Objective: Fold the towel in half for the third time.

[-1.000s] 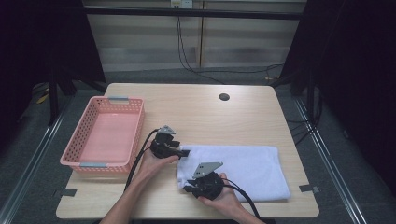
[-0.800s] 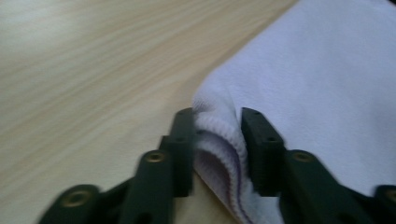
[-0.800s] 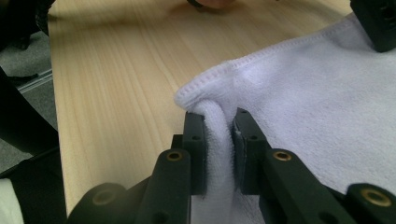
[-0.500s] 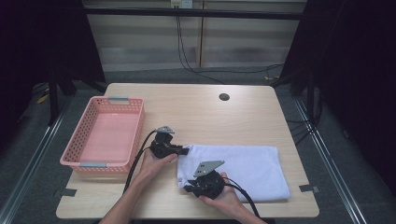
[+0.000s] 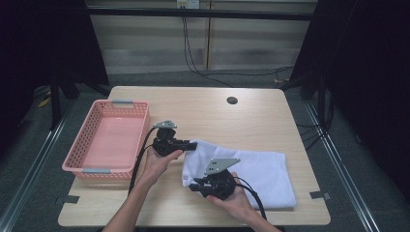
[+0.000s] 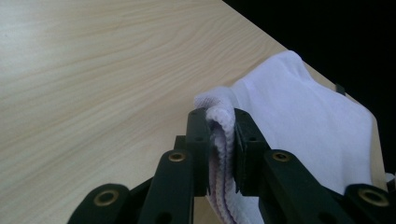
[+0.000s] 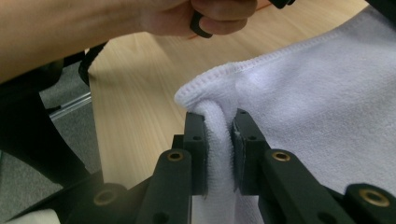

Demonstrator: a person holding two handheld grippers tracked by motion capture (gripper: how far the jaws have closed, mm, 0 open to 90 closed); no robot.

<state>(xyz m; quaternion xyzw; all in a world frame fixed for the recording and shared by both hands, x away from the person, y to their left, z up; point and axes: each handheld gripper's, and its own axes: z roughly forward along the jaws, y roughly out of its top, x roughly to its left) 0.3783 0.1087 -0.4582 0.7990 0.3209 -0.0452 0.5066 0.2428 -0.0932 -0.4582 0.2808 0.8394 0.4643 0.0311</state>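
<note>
A white towel (image 5: 263,171) lies folded on the right half of the wooden table (image 5: 208,116). My left gripper (image 5: 192,144) holds its far left corner: in the left gripper view the jaws (image 6: 219,122) have just closed and pinch a fold of the towel (image 6: 299,107). My right gripper (image 5: 194,186) grips the near left corner, and in the right gripper view its jaws (image 7: 218,125) squeeze a roll of the towel (image 7: 322,79). Both corners are lifted a little off the table, while the towel's right part rests flat.
A pink plastic basket (image 5: 141,121) with nothing in it stands at the table's left side, close to my left hand. A round cable hole (image 5: 232,100) sits at the back. Dark tape marks (image 5: 318,195) lie near the front corners.
Both grippers have risen slightly, pulling the towel's left edge up off the table so it bunches between them. The rest of the towel stays where it was.
</note>
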